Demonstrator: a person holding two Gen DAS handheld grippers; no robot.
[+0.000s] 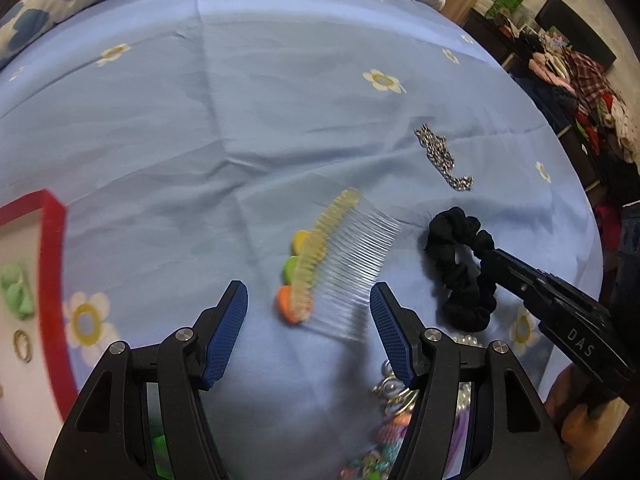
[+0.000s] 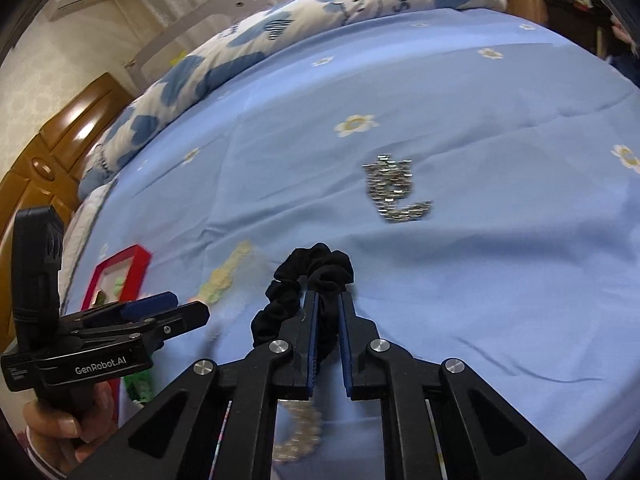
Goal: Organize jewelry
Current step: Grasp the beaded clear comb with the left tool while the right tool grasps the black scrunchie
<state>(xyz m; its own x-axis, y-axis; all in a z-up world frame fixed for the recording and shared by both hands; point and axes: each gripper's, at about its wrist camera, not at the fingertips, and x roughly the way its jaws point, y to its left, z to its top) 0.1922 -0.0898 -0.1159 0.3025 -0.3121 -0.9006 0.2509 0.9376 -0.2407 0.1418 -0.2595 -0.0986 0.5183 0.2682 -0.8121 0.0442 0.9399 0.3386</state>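
Note:
A clear hair comb (image 1: 344,264) with a yellow spine and coloured hearts lies on the blue bedsheet (image 1: 280,100). My left gripper (image 1: 308,286) hovers just above its near end, open, with nothing between the pads. To the right lies a black scrunchie (image 1: 460,268). My right gripper (image 2: 328,294) is shut on the scrunchie (image 2: 316,268), whose fabric is pinched between the blue pads while the rest of the loop bulges out left. A silver chain (image 2: 394,192) sits in a heap farther back on the sheet.
A red-rimmed box (image 1: 52,260) at the left holds a green piece (image 1: 16,290) and a gold ring (image 1: 22,344). A pearl bracelet (image 2: 300,436) and colourful beads (image 1: 392,432) lie close under the grippers. A patterned quilt (image 2: 240,48) lines the far side of the bed.

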